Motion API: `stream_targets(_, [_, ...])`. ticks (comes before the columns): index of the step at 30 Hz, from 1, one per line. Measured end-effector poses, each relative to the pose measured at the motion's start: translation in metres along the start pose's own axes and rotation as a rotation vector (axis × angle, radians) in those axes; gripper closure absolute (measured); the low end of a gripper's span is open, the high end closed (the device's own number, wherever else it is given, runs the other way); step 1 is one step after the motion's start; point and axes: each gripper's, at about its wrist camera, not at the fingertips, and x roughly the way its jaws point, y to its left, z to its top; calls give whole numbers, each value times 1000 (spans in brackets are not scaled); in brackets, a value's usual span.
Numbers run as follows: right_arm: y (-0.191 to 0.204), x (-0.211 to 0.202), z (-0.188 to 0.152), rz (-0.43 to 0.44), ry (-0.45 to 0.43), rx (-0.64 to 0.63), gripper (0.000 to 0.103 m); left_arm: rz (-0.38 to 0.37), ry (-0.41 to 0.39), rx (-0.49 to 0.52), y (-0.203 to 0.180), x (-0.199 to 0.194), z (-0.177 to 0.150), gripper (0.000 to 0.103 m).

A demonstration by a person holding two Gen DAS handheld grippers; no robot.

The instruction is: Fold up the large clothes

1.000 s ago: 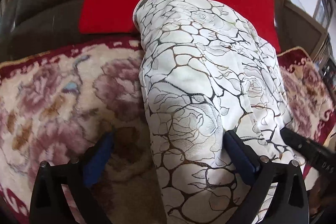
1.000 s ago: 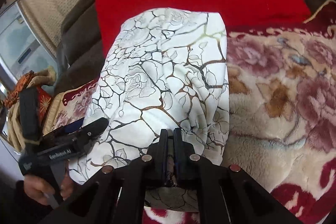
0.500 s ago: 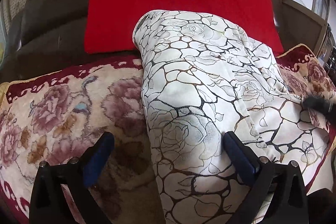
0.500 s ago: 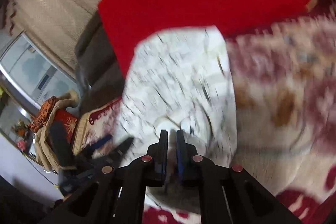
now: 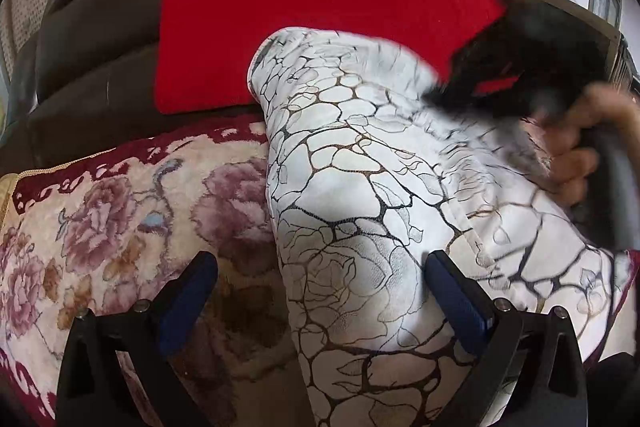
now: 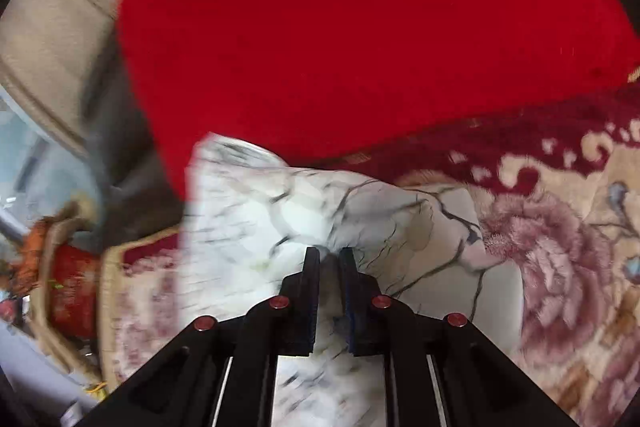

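Item: white crackle-print garment, soft, light, limp; lies on floral blanket below red cushion. Right gripper pinches 1 fold; left gripper spread, straddling its near edge. Best hold: hems, corners.

White cloth garment with a black crackle print looks smooth and matt. Floral beige-and-maroon plush blanket is fuzzy, deep-piled. Red fabric cushion is matt too, finely woven.
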Motion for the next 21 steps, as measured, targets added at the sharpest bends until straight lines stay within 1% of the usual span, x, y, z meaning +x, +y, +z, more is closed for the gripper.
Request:
stream_targets(1, [-12, 22, -1, 20, 59, 47, 91, 2, 2, 0, 0, 1, 0, 0])
stream_targets(2, [-22, 31, -1, 60, 74, 93, 91, -1, 3, 1, 0, 1, 0, 0])
stream_targets(5, [-50, 29, -6, 215, 36, 200, 92, -6, -1, 8, -1, 0, 0, 0])
stream_targets(7, [-58, 23, -14, 264, 10, 227, 92, -2, -4, 12, -3, 0, -1, 0])
stream_targets(10, [-57, 1, -27, 260, -24, 200, 92, 7, -13, 10, -3, -2, -2, 0])
stream_targets(13, [-53, -31, -45, 249, -71, 141, 89, 18, -15, 6, -4, -4, -3, 0])
stream_targets(16, [-35, -66, -71, 231, -105, 36, 89, 17, -12, -3, -4, -5, -3, 0])
stream_targets(18, [-27, -82, -88, 207, -117, -15, 89, 20, -12, -6, -4, -6, -3, 0])
stream_targets(19, [-23, -89, -100, 177, -120, -37, 89, 22, -13, -6, -4, -6, -2, 0])
stream_targets(21, [-21, -90, -115, 147, -117, -56, 89, 27, -14, -3, -5, -7, -3, 0])
